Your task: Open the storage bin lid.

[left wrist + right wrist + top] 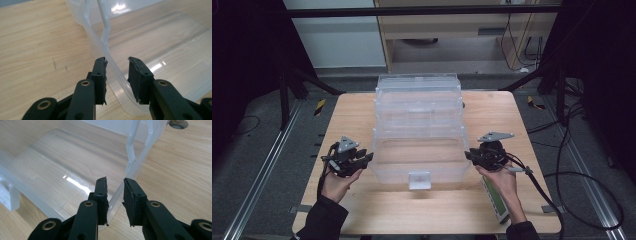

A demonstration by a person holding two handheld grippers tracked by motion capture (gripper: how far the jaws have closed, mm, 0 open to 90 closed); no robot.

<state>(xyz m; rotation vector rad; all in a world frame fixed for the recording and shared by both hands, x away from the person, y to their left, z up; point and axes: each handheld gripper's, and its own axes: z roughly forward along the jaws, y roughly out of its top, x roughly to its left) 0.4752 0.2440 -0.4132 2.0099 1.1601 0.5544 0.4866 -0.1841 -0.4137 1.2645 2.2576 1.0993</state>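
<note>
The clear box (418, 135) is hard to read: its walls are see-through, so wood grain shows through them and edges blur into glare. It stands mid-table (362, 210), tiered, with a small frosted latch (419, 180) at its near side. Under the person's right forearm a long green-and-white object (497, 200) is partly covered and cannot be identified.

The left gripper (117, 71) has its black, rough-edged pads set either side of the box's curved thin rim (117, 75); a gap shows on both sides, so it is not yet clamped. The right gripper (115, 192) stands narrower across the opposite rim (113, 200); its left pad seems to touch the plastic, but I cannot tell if it grips
</note>
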